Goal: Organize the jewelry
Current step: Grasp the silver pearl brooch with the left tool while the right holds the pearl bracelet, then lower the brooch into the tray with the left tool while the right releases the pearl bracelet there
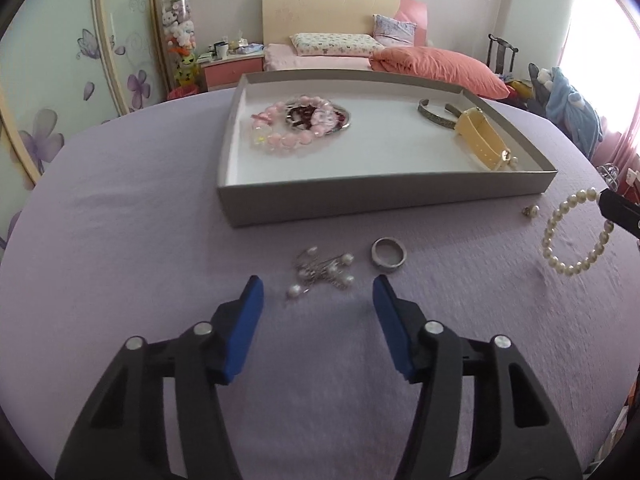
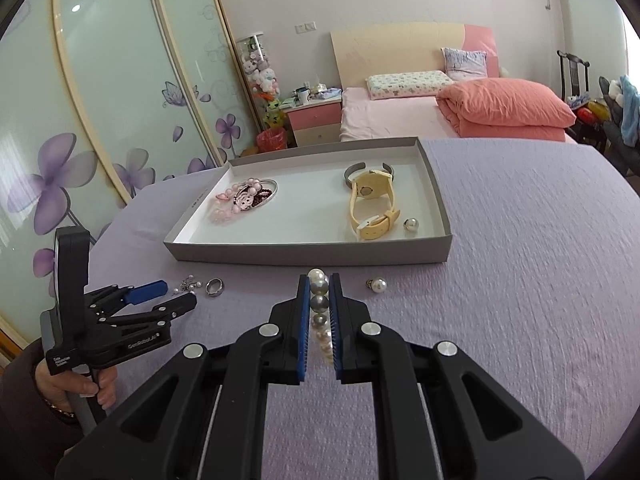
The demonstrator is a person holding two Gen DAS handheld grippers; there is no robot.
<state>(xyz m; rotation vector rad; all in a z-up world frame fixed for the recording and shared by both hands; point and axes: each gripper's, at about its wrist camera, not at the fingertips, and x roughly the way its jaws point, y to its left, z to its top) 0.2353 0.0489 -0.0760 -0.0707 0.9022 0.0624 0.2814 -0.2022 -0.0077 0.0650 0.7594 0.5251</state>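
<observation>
A grey tray [image 1: 360, 204] [image 2: 304, 254] on the purple table holds pink bead bracelets [image 1: 298, 122] [image 2: 244, 196], a silver cuff [image 1: 434, 114], a yellow watch [image 1: 482, 136] [image 2: 372, 204] and a pearl earring [image 2: 411, 224]. My right gripper [image 2: 319, 280] is shut on a pearl bracelet [image 2: 320, 308] [image 1: 576, 236], held above the table. My left gripper [image 1: 318, 294] [image 2: 172, 294] is open, just before a pile of pearl pins [image 1: 324, 270] [image 2: 188, 284] and a silver ring [image 1: 389, 257] [image 2: 215, 287].
A loose pearl earring [image 1: 531, 211] [image 2: 377, 285] lies in front of the tray's right corner. A bed [image 2: 440, 112], a nightstand [image 2: 316, 118] and sliding wardrobe doors [image 2: 100, 100] stand beyond the table.
</observation>
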